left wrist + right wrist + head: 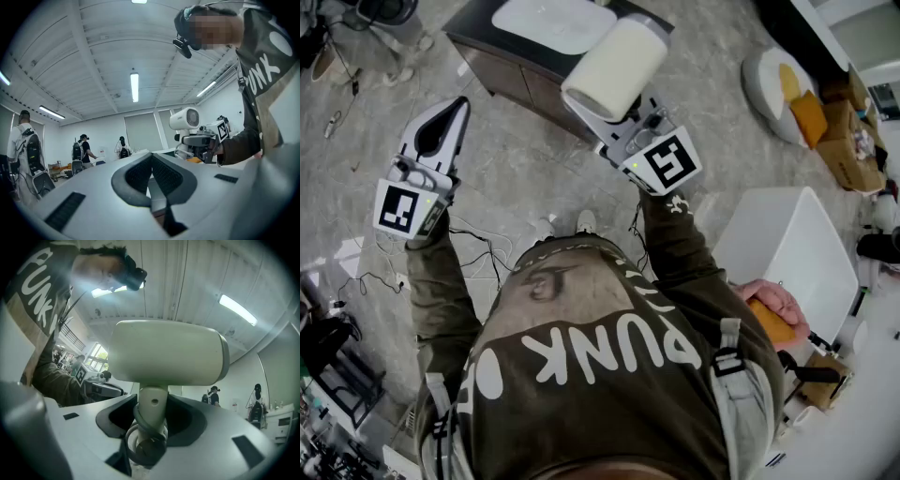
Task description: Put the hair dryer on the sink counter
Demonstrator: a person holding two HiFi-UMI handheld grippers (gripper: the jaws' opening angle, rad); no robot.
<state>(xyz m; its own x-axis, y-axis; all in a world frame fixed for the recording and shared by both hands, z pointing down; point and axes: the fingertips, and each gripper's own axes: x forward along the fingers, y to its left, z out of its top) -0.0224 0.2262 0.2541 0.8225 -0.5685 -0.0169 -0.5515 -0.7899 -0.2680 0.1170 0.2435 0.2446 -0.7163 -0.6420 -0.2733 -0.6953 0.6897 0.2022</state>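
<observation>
The cream hair dryer [614, 64] is held up in the air, with my right gripper [625, 120] shut on its handle. In the right gripper view the barrel [168, 351] lies across the top and the handle [153, 405] stands between the two jaws, with a coiled cord below it. The sink counter [474, 34], a dark cabinet with a white basin [551, 22], lies on the floor side ahead, below the dryer. My left gripper [453, 111] is raised at the left, shut with nothing in it. From the left gripper view the hair dryer [185, 119] shows off to the right.
A white bin [795, 246] stands at the right, with a hand [772, 300] holding something orange beside it. Cardboard boxes [848, 131] and a cushion are at the far right. Cables [478, 246] trail over the grey floor. Several people [82, 151] stand far off.
</observation>
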